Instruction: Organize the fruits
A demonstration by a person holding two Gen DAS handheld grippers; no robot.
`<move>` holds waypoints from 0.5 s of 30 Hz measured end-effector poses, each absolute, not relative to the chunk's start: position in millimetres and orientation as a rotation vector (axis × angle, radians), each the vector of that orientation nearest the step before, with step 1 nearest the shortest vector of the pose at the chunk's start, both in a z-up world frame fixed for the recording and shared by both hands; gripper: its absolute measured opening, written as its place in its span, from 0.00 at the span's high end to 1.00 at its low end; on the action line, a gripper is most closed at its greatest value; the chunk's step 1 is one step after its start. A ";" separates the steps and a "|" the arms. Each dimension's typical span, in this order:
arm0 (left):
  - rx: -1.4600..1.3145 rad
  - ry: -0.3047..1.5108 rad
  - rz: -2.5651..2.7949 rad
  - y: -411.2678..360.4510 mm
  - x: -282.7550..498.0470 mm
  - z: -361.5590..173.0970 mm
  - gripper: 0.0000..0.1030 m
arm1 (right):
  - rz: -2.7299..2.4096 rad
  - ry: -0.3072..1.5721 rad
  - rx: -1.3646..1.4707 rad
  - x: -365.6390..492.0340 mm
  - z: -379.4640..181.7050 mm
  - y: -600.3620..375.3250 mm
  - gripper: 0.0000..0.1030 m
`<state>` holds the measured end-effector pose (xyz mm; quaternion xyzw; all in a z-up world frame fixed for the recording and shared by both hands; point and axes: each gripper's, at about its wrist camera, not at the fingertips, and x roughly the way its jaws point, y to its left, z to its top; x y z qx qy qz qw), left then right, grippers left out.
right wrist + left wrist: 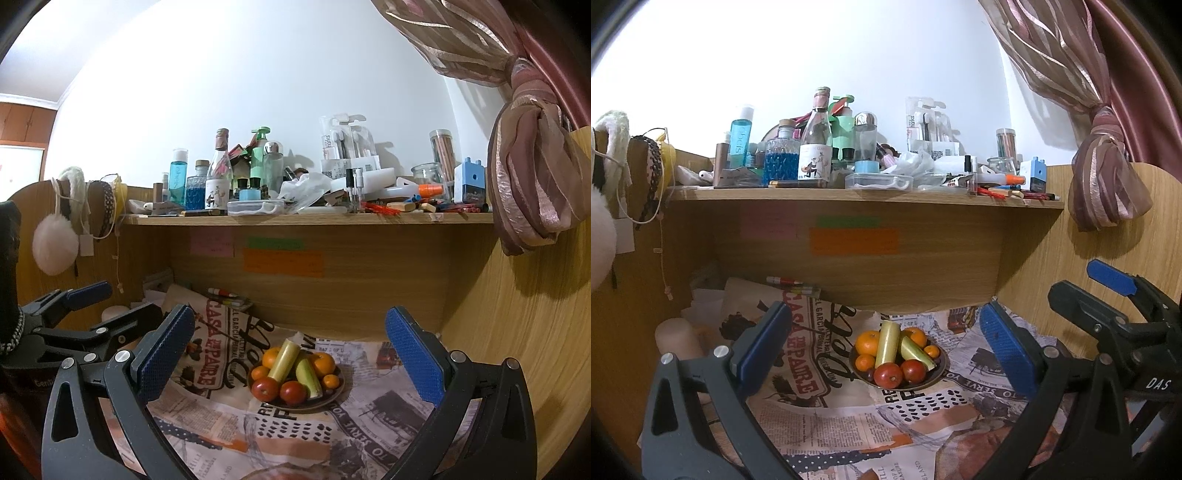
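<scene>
Left gripper: the black two-finger left gripper with blue pads (886,350) is nearest the lens, its jaws spread wide with nothing between them; it hovers over the cloth and touches nothing.
Right gripper: the black right gripper with blue ribbed pads (291,358) is likewise parted wide and empty, beside the left one and apart from it.
Table cover: a newspaper-print cloth in cream, black and orange (849,424) lies under both grippers and runs back beneath the shelf.
Dish: a dark round shallow plate (942,365) sits on the cloth, ahead of both grippers and between their fingers in each view.
Fruit: all of it lies heaped on the plate. Two glossy red round fruits (888,374) lie at the near rim, side by side. Behind them stand two pale yellow-green cut stalks (887,343), one nearly upright, one leaning right. Orange citrus fruits (867,341), large and small, ring the stalks.
Back panel: an orange paper note (854,240) with a green one just above and a pink one to its left is stuck on the wooden board.
Shelf: a light wooden shelf (864,194) above carries crowded bottles, among them a faceted glass bottle of blue liquid (782,160).
Far right: a knotted mauve striped curtain (1108,166) hangs beside the shelf.
</scene>
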<state>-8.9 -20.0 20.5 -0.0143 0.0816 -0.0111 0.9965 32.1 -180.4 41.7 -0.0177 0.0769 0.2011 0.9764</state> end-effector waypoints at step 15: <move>-0.049 0.185 -0.018 -28.8 -0.9 20.1 0.00 | 0.407 0.181 -0.015 42.0 36.2 -180.0 0.00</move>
